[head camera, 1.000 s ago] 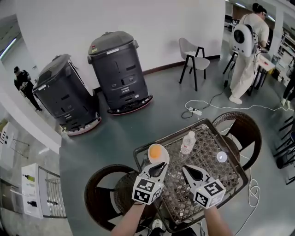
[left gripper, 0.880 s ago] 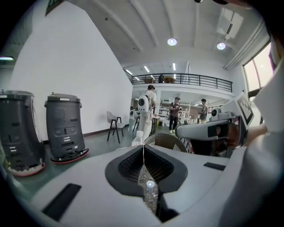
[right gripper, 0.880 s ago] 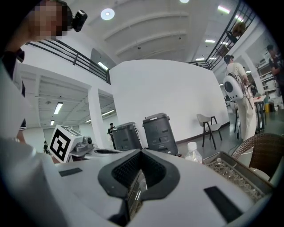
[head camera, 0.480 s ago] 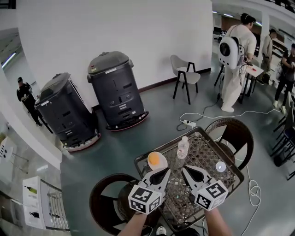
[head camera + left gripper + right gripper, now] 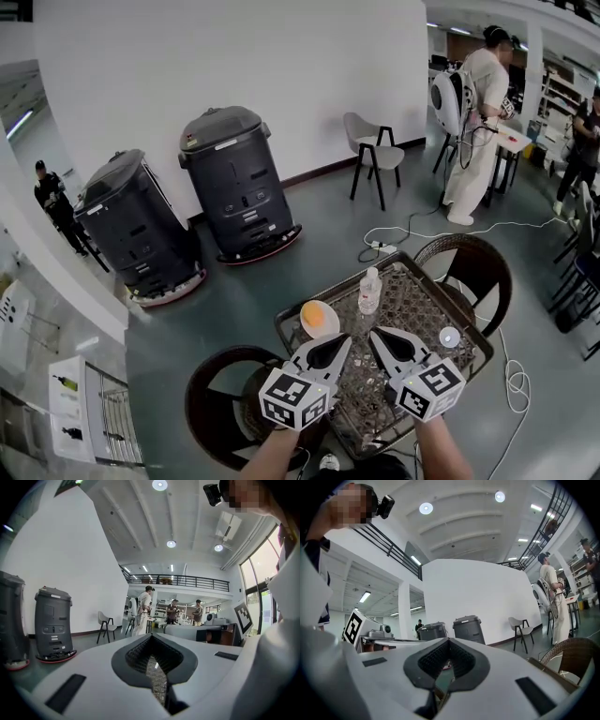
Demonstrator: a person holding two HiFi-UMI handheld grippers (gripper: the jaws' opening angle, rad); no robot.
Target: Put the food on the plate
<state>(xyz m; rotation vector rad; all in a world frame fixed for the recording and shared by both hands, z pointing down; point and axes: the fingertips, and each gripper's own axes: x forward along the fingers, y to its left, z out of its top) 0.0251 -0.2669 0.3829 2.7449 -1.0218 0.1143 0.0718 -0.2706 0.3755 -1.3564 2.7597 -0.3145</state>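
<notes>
A white plate sits at the far left corner of the wicker table, and an orange round food lies on it. My left gripper hovers just near and right of the plate, jaws shut with nothing between them. My right gripper is beside it over the table's middle, also shut and empty. The left gripper view shows my left gripper with its jaws pressed together, the room beyond. In the right gripper view, my right gripper is likewise shut.
A clear water bottle stands at the table's far edge, and a small white round object lies at the right. Wicker chairs flank the table. Two dark bins stand by the wall. A cable and people are far right.
The left gripper has drawn back from the plate's near rim, toward me and a little right. The right gripper stays beside it. The head view has shifted slightly.
</notes>
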